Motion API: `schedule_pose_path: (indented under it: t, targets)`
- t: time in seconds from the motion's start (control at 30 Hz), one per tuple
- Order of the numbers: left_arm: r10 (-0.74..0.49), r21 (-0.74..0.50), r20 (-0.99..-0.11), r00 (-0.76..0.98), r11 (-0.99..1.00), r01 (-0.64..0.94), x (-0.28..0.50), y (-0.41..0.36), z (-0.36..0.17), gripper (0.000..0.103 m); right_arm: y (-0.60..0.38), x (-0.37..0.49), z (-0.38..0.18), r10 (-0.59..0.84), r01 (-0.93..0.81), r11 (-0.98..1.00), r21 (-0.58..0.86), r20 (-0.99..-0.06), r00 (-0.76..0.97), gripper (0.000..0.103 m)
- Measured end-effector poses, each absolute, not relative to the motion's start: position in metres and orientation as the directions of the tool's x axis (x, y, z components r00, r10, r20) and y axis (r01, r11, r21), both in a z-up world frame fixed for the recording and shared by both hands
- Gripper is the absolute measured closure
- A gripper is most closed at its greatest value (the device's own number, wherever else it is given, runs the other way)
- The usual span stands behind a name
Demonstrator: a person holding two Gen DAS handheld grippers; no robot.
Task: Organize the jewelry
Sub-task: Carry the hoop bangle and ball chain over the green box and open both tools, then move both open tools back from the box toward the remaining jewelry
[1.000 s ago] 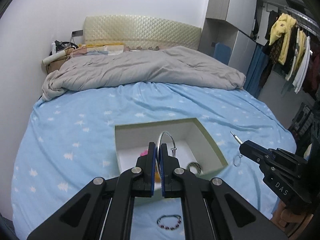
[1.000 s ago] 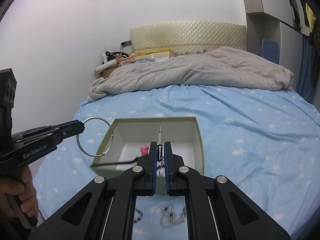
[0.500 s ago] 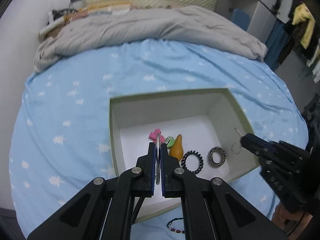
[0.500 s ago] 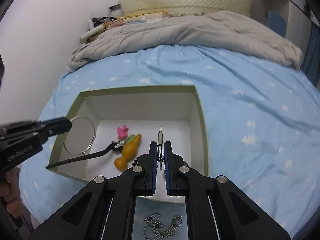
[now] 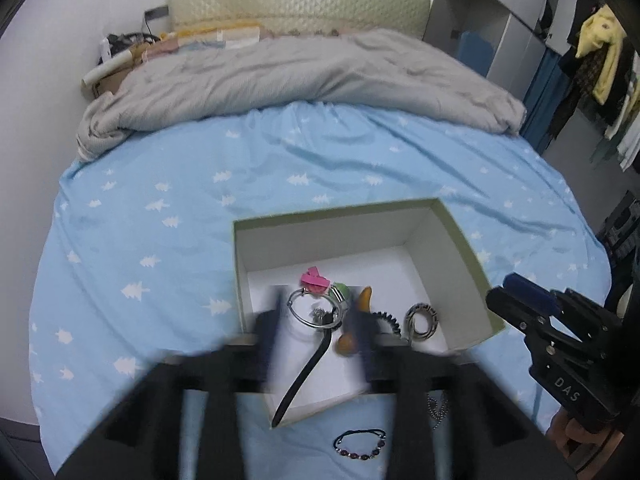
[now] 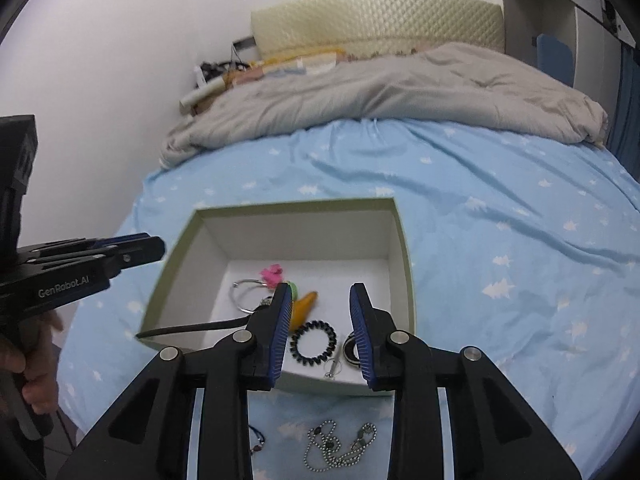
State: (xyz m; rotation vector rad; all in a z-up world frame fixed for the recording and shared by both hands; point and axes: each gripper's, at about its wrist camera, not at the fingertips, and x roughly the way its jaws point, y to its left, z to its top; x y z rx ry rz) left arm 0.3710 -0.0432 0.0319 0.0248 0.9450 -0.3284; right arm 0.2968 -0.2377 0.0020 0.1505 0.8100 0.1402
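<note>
Both tongs opening, nothing clamped: left tongs (image 5: 316, 336), right tongs (image 6: 320, 332). Silver bangle (image 5: 314, 312) seen lying in box (image 5: 440, 236). Risk: contents snagged if tongs dipped lower.

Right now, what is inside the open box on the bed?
Inside the box: silver ring, pink clip, orange piece, black coil band, striped ring, black strap. The claw hides parts.
</note>
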Motion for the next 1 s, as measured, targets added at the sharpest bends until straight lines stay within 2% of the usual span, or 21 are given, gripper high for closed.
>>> schedule_pose_path:
  t: [0.03,0.33,0.63,1.0]
  targets:
    - [-0.268,-0.121,-0.785,0.558,0.951,0.286,0.366,-0.041,0.036,0.044,-0.239,0.29,0.006,0.179,-0.067,0.98,0.185,-0.697,0.694,0.076]
    - [-0.309,-0.128,-0.714,0.628,0.94,0.317,0.311,-0.029,0.058,0.045,-0.245,0.233,0.029,0.184,-0.081,0.978,0.194,-0.6,0.778,0.076]
    - [-0.341,-0.135,-0.678,0.651,0.928,0.347,0.247,-0.024,0.049,0.045,-0.241,0.18,0.028,0.169,-0.09,0.981,0.173,-0.522,0.836,0.075]
    - [-0.344,-0.16,-0.683,0.644,0.931,0.327,0.191,-0.017,0.015,0.045,-0.239,0.122,-0.002,0.141,-0.06,0.984,0.168,-0.532,0.835,0.074]
